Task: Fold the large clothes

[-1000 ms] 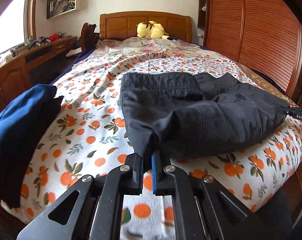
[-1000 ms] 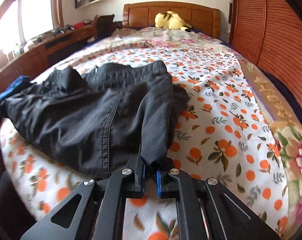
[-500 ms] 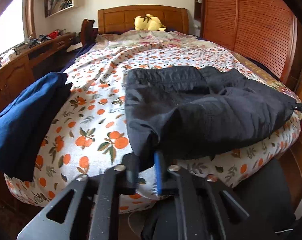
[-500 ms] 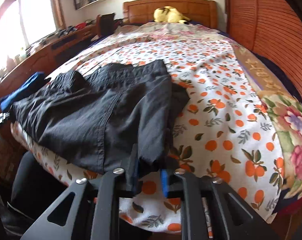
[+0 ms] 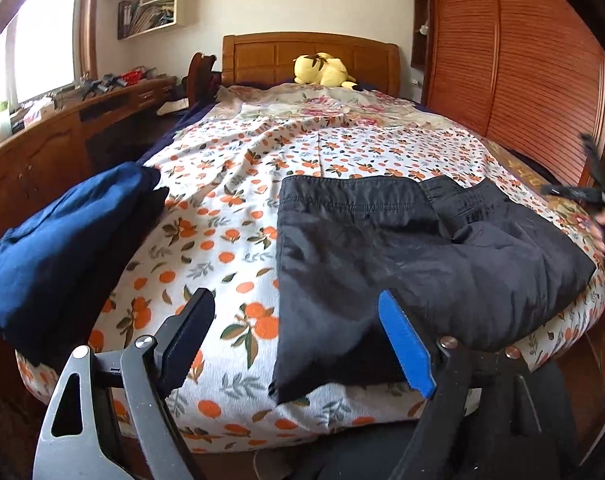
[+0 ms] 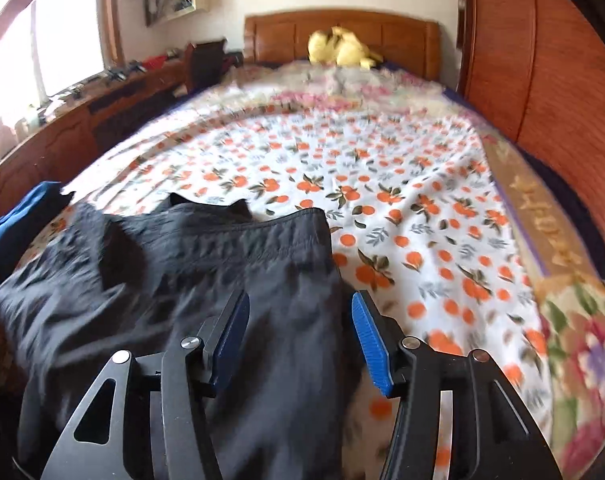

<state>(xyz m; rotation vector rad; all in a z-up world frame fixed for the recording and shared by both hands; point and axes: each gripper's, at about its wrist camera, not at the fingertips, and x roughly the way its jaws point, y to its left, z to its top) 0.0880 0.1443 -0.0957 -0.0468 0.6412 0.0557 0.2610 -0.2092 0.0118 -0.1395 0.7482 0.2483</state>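
A black garment (image 5: pixel 402 264) lies folded across the foot of the bed, its near edge draped over the bed's end. It also shows in the right wrist view (image 6: pixel 190 280). My left gripper (image 5: pixel 298 332) is open and empty, its fingers wide apart above the garment's near left corner. My right gripper (image 6: pixel 298 332) is open and empty, its blue pads (image 6: pixel 368 340) on either side of the garment's right part. The right gripper (image 5: pixel 598 196) also shows at the far right of the left wrist view, in a hand.
The bed (image 5: pixel 230 200) has an orange-print sheet. A folded blue garment (image 5: pixel 58 240) lies at its left edge. A yellow plush toy (image 5: pixel 322 70) sits by the headboard. A wooden desk (image 5: pixel 46 148) runs along the left, a slatted wardrobe (image 5: pixel 522 80) along the right.
Both grippers were shut on the black garment's near corners and have let go and opened. The garment now rests on the bed. Both grippers have lifted a little.
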